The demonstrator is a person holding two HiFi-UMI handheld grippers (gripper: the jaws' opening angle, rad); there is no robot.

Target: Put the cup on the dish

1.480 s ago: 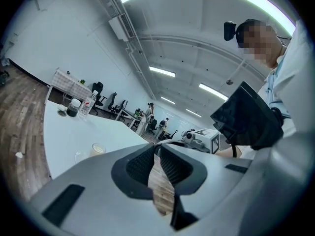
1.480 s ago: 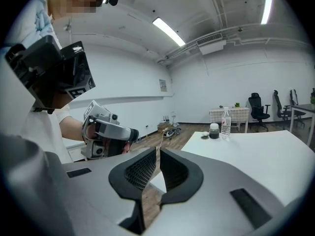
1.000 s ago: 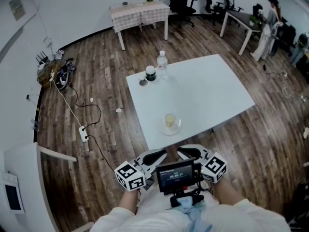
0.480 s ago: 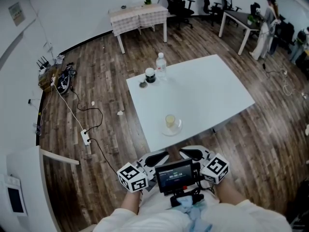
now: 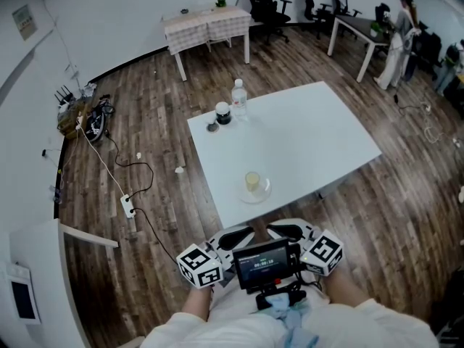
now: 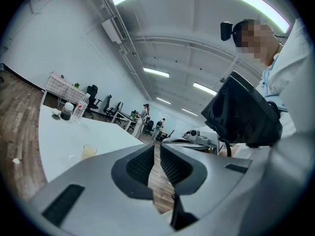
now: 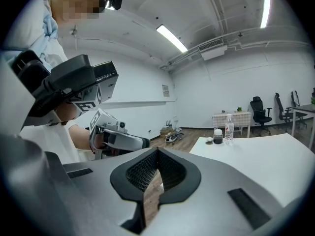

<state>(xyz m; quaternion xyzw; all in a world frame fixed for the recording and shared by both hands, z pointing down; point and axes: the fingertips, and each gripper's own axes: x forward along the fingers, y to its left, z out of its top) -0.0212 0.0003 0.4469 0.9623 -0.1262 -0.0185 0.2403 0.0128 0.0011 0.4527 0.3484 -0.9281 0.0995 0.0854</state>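
Observation:
A clear cup (image 5: 253,181) of yellowish drink stands on a small clear dish (image 5: 262,192) near the front edge of the white table (image 5: 319,140). The left gripper view also catches the cup (image 6: 89,151), far beyond the jaws. Both grippers hang close to the person's body, short of the table and apart from the cup. My left gripper (image 5: 245,232) has its jaws drawn together to a thin slit, nothing between them. My right gripper (image 5: 271,229) is shut and empty, its tips touching (image 7: 157,150).
A water bottle (image 5: 238,96), a dark jar (image 5: 223,112) and a small lid sit at the table's far left corner. A screen (image 5: 266,262) is mounted between the grippers. A cable and power strip (image 5: 127,205) lie on the wooden floor to the left. Chairs, desks and a person (image 5: 401,38) are far back.

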